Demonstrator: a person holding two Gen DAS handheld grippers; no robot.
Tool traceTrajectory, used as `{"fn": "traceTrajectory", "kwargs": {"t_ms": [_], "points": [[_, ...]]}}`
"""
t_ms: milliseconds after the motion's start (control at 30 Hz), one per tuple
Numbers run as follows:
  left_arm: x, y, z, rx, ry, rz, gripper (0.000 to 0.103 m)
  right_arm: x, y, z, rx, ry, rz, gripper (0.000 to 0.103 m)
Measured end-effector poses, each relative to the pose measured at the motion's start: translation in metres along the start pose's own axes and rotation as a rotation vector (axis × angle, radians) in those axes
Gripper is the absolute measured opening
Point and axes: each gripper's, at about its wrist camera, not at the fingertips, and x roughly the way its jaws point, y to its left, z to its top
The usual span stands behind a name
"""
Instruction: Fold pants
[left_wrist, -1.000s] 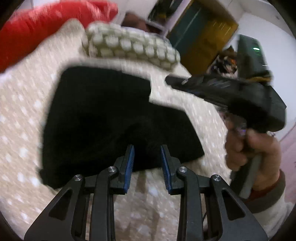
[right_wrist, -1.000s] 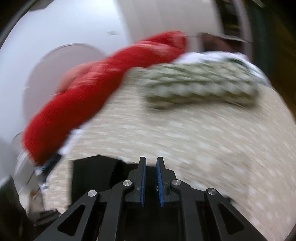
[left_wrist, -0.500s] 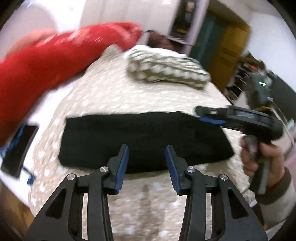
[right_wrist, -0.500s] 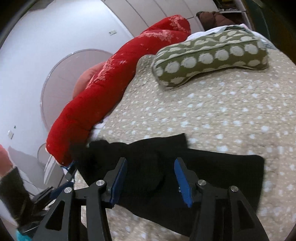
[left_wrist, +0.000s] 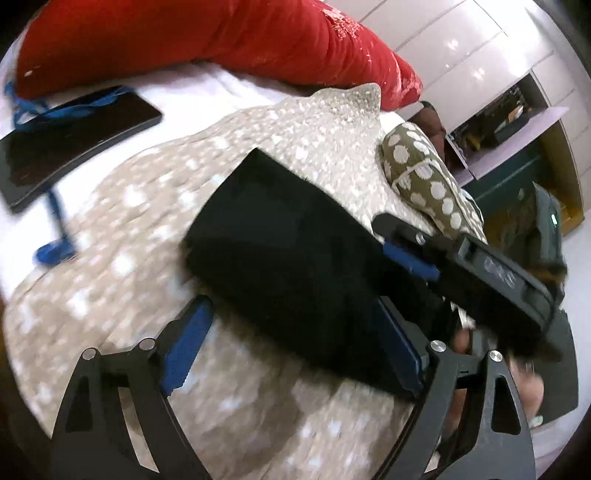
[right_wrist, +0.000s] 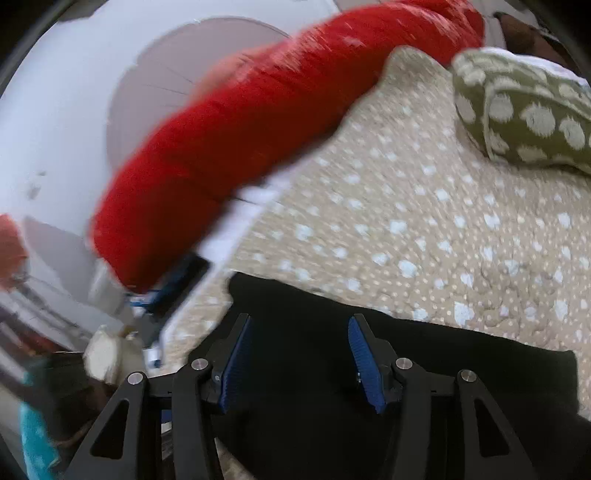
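Observation:
The black pants (left_wrist: 295, 254) lie folded into a rectangle on the beige dotted bedspread (left_wrist: 140, 206). My left gripper (left_wrist: 291, 339) is open wide, its blue pads on either side of the pants' near edge. My right gripper (right_wrist: 299, 332) is open over the pants (right_wrist: 369, 387) near their left end. It also shows in the left wrist view (left_wrist: 413, 251), reaching in from the right over the pants' far end.
A red bolster (left_wrist: 207, 40) lies along the far side of the bed. An olive dotted pillow (left_wrist: 428, 181) lies beyond the pants. A black phone (left_wrist: 74, 144) with a blue cord rests on the white sheet at left. Shelves and a door stand behind.
My left gripper has opened wider and moved close to the pants' near edge, swinging left. My right gripper has stayed open and dropped lower over the pants.

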Motion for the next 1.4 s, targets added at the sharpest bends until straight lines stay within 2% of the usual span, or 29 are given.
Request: {"fn": "traceTrajectory", "kwargs": {"t_ms": [100, 133, 167, 200, 267, 333, 433, 500, 667, 733, 800, 933, 967, 1000, 1033, 1067, 1167, 1200, 1233, 1267, 1367, 1400], "points": [[0.017, -0.004, 0.006, -0.010, -0.018, -0.006, 0.085, -0.013, -0.018, -0.003, 0.069, -0.024, 0.019, 0.052], [0.017, -0.010, 0.005, 0.021, -0.040, 0.013, 0.058, -0.020, -0.022, -0.002, 0.068, -0.032, 0.000, 0.052], [0.019, -0.020, 0.009, 0.071, -0.049, 0.035, 0.039, -0.028, -0.024, 0.001, 0.063, -0.039, -0.020, 0.052], [0.020, -0.028, 0.007, 0.124, -0.047, 0.044, 0.025, -0.036, -0.025, 0.004, 0.055, -0.053, -0.034, 0.052], [0.014, -0.047, -0.004, 0.251, -0.102, 0.091, 0.025, -0.055, -0.026, 0.012, 0.061, -0.081, -0.021, 0.052], [0.004, -0.080, -0.028, 0.473, -0.190, 0.207, 0.025, -0.072, -0.021, 0.021, 0.077, -0.095, 0.058, 0.052], [-0.001, -0.104, -0.053, 0.613, -0.225, 0.213, 0.025, -0.088, -0.007, 0.025, 0.083, -0.101, 0.145, 0.053], [0.003, -0.116, -0.066, 0.686, -0.233, 0.226, 0.025, -0.094, -0.001, 0.023, 0.088, -0.091, 0.176, 0.060], [0.011, -0.126, -0.082, 0.752, -0.223, 0.228, 0.025, -0.102, 0.012, 0.010, 0.078, -0.072, 0.183, 0.062], [0.015, -0.129, -0.081, 0.759, -0.215, 0.231, 0.025, -0.104, 0.015, 0.006, 0.057, -0.072, 0.156, 0.063], [0.016, -0.131, -0.083, 0.782, -0.218, 0.240, 0.025, -0.098, 0.014, 0.003, 0.045, -0.036, 0.132, 0.064], [0.016, -0.134, -0.088, 0.816, -0.214, 0.229, 0.026, -0.077, 0.009, -0.003, 0.006, 0.060, 0.177, 0.064], [0.014, -0.133, -0.089, 0.819, -0.205, 0.215, 0.026, -0.073, 0.008, -0.004, -0.005, 0.065, 0.167, 0.056], [0.012, -0.132, -0.089, 0.817, -0.190, 0.200, 0.026, -0.069, 0.006, -0.007, -0.018, 0.063, 0.148, 0.044], [0.008, -0.131, -0.088, 0.813, -0.168, 0.175, 0.026, -0.066, 0.001, -0.011, -0.023, 0.055, 0.109, 0.022], [-0.002, -0.127, -0.087, 0.809, -0.150, 0.132, 0.027, -0.067, -0.003, -0.012, -0.019, 0.039, 0.091, 0.018], [-0.029, -0.120, -0.082, 0.811, -0.118, -0.017, 0.033, -0.097, -0.022, -0.022, 0.009, -0.060, 0.046, 0.013], [-0.040, -0.117, -0.077, 0.804, -0.102, -0.081, 0.043, -0.110, -0.030, -0.026, 0.021, -0.091, 0.050, 0.013], [-0.049, -0.116, -0.071, 0.793, -0.104, -0.113, 0.054, -0.125, -0.038, -0.031, 0.028, -0.119, 0.040, 0.013], [-0.054, -0.117, -0.066, 0.780, -0.116, -0.117, 0.057, -0.143, -0.048, -0.037, 0.037, -0.149, 0.019, 0.013], [-0.055, -0.123, -0.055, 0.754, -0.132, -0.113, 0.058, -0.186, -0.079, -0.052, 0.088, -0.209, -0.022, 0.013], [-0.052, -0.126, -0.053, 0.747, -0.134, -0.102, 0.058, -0.200, -0.092, -0.059, 0.107, -0.223, -0.072, 0.013]]}}
